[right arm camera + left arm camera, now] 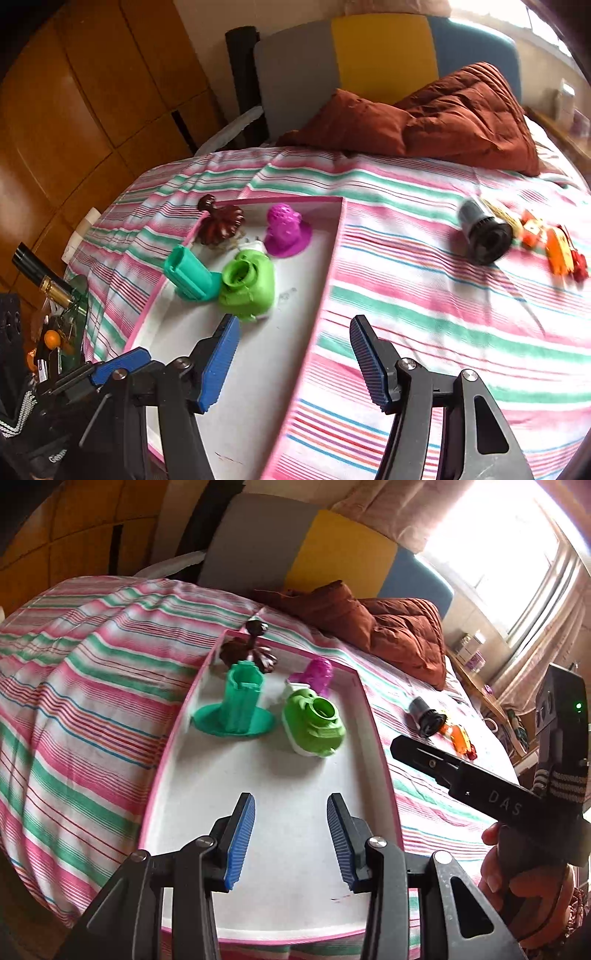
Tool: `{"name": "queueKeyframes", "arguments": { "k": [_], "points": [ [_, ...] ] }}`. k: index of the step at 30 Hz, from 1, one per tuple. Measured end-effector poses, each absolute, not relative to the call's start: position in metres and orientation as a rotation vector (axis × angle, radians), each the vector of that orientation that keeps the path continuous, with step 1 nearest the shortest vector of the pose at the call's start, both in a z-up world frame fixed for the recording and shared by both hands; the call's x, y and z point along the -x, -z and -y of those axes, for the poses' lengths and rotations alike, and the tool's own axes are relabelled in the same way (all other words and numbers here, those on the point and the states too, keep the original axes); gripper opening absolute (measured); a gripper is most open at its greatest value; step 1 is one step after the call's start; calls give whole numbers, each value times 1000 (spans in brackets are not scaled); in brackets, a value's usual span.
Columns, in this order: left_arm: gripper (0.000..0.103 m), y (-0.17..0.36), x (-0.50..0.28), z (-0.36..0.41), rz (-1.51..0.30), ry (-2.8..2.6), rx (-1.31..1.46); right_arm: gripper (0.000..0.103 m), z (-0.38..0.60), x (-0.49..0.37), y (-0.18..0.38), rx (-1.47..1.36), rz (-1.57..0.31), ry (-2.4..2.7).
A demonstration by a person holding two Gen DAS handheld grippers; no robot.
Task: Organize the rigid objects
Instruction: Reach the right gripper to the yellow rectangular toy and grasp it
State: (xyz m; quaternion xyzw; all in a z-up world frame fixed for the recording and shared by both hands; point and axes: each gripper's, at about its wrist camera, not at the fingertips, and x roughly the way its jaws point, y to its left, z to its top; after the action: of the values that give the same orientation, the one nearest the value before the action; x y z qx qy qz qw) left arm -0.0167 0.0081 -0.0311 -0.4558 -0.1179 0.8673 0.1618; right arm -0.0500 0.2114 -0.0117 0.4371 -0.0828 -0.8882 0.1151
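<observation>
Lying beyond right tongs (293,363): black cylinder (484,236)

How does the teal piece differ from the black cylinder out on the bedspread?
The teal piece sits inside the pink-rimmed tray; the black cylinder lies outside it on the striped bedspread. The teal piece has a wide flat base; the cylinder shows none. Neither is held by a gripper.
</observation>
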Motion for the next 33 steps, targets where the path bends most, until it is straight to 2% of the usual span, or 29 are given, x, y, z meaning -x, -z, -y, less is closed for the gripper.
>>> {"name": "queueKeyframes", "arguments": {
  "k": [8, 22, 24, 26, 33],
  "points": [
    [41, 21, 3, -33, 299, -2417, 1238, 63, -259, 32, 27, -1328, 301, 2680],
    [41, 7, -12, -113, 109, -2286, 1194, 63, -377, 4, 59, -1441, 508, 2840],
    [41, 6, -14, -125, 89, -2266, 1189, 61, -394, 3, 60, -1461, 502, 2885],
    [41, 6, -16, -136, 72, -2245, 1190, 54, -410, 5, 61, -1473, 502, 2917],
    [41, 12, -19, -166, -9, -2202, 1221, 51, -460, 28, 55, -1449, 514, 2986]
  ]
}}
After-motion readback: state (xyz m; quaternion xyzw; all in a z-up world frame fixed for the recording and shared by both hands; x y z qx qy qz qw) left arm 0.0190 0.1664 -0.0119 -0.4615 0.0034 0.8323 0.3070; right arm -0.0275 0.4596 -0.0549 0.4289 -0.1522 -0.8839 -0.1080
